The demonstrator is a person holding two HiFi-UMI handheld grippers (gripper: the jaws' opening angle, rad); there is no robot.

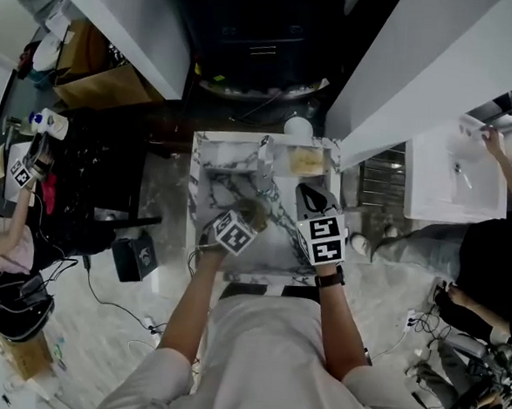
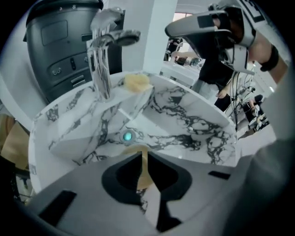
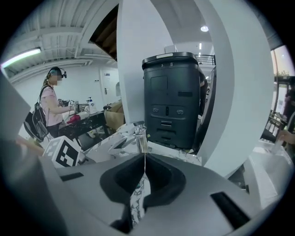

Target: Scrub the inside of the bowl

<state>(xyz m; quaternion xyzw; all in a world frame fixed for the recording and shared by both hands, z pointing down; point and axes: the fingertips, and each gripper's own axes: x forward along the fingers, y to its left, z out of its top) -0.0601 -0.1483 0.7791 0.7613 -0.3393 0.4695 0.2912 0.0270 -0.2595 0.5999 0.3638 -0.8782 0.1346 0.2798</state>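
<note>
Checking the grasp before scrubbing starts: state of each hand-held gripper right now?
Left hand-held gripper: closed on a thin tan pad.
Right hand-held gripper: closed, empty.

The person wears a white T-shirt (image 1: 268, 349) and black wristwatch (image 1: 329, 279).

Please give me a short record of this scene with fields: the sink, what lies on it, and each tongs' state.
Sink: white marble with dark veins, faucet at back
Sponge: yellow, on the back ledge beside faucet
Drain: uncovered, in the basin
Left tongs: shut, above the basin near a tan thing
Right tongs: shut, nothing between them
</note>
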